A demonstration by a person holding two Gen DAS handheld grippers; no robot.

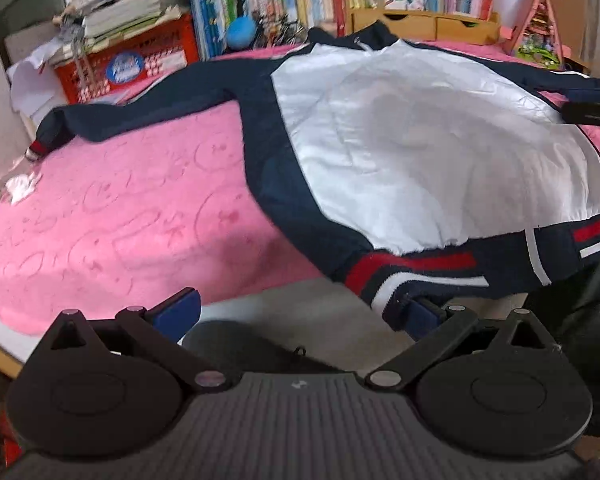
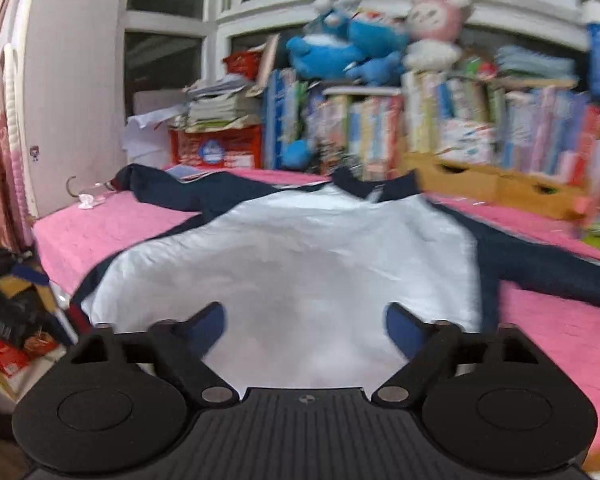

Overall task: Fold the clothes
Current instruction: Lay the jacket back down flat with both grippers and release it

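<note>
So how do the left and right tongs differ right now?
The left tongs sit off the table edge, by the jacket's striped hem; the right tongs hover over its white back panel. The left view is sharp, the right blurred. Both are open and hold nothing.

Bare pink blanket (image 1: 120, 200) left of the spread jacket (image 1: 420, 140) offers free passage; red crate (image 1: 140, 64), book row (image 2: 460, 128) and wooden drawers (image 2: 500, 188) block the far edge.
</note>
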